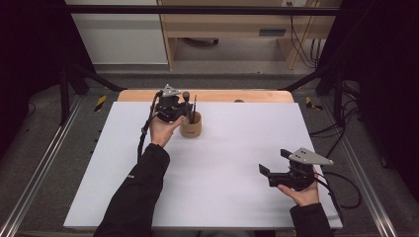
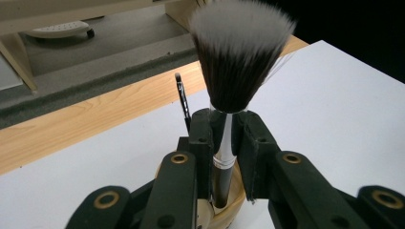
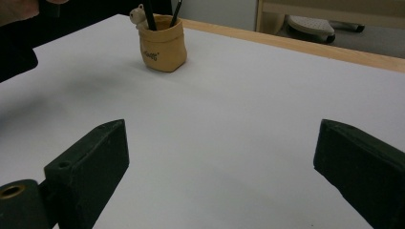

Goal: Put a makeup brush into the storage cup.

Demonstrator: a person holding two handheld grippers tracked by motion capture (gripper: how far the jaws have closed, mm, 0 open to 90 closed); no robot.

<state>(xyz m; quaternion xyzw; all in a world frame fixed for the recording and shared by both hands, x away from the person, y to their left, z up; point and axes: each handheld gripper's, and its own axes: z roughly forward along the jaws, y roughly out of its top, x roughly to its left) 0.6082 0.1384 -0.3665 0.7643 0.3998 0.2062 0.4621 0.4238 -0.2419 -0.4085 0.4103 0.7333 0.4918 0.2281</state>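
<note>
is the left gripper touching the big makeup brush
Touching: in the left gripper view, the left gripper has both jaws pressed on the big makeup brush at its silver neck.

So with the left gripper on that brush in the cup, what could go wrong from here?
1. The left gripper pinches the big brush on its slim metal neck; the brush could slip or twist.
2. The brush's handle sits in the small tan cup, which stands loose on the white table; a sideways pull might tip it.
3. A thin brush stands close beside; it could be knocked. The right gripper is open and far off, not steadying the cup.
</note>
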